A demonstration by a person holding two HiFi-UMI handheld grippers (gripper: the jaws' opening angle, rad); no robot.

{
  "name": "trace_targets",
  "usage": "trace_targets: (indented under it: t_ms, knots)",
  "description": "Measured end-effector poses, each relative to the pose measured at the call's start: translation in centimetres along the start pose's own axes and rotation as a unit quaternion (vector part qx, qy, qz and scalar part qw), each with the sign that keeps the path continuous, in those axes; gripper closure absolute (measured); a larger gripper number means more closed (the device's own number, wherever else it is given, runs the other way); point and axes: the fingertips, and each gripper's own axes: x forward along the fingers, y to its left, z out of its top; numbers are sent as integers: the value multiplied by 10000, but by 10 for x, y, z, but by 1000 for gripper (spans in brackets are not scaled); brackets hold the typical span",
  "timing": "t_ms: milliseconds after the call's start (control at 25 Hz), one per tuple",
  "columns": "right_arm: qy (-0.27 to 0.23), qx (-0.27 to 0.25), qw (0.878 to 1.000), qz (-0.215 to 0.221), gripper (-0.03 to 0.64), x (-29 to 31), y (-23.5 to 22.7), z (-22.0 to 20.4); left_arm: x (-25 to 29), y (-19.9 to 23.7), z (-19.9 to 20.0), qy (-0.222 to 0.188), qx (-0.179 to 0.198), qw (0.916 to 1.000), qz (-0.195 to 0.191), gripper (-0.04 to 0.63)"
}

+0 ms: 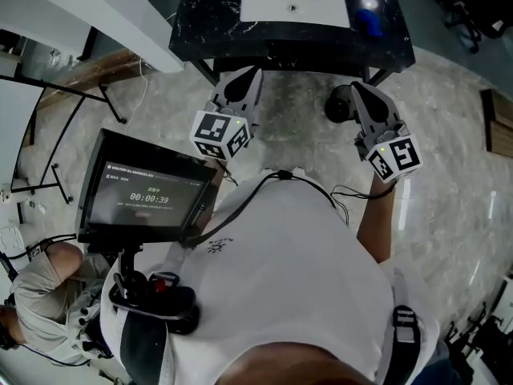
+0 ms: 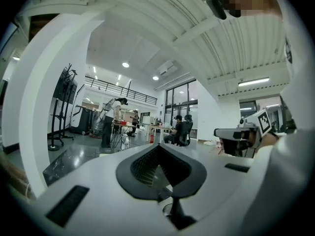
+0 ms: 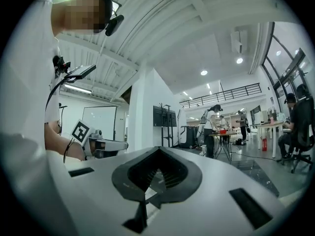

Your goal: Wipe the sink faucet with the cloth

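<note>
**Both grippers shut & empty, cloth sitting on the counter**

Left gripper and right gripper: jaws fully together, nothing in either. Both are held level, well short of the counter. The blue lump right of the sink is prob the cloth. Faucet we can't make out from up top. This fits a cloth waiting for pickup or one set back after wiping, tbh we can't call it. Either way we'd hold both tips clear of the counter edge.
</note>
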Motion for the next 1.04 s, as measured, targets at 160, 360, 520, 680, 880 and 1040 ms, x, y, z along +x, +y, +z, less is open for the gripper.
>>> trace_targets:
  t_ms: [160,360,520,680,880,1040]
  knots:
    - [39,-33,10000,-3,614,0,5,-1,-5,-2,-1,-12,-20,10000,-15,594]
    - [52,-31,10000,69,614,2,9,-4,-6,-5,-3,-23,-44,10000,-4,594]
    - [18,-51,10000,78,614,2,9,-2,-6,-7,-3,-14,-19,10000,-11,594]
    - [5,-60,10000,71,614,2,7,-2,-3,-8,-3,9,18,10000,-29,594]
    - [2,-48,10000,62,614,-2,5,-2,-1,-11,-4,32,22,10000,-41,594]
    - [-60,-99,9999,30,614,0,-1,3,7,-11,2,-21,77,9999,-76,594]
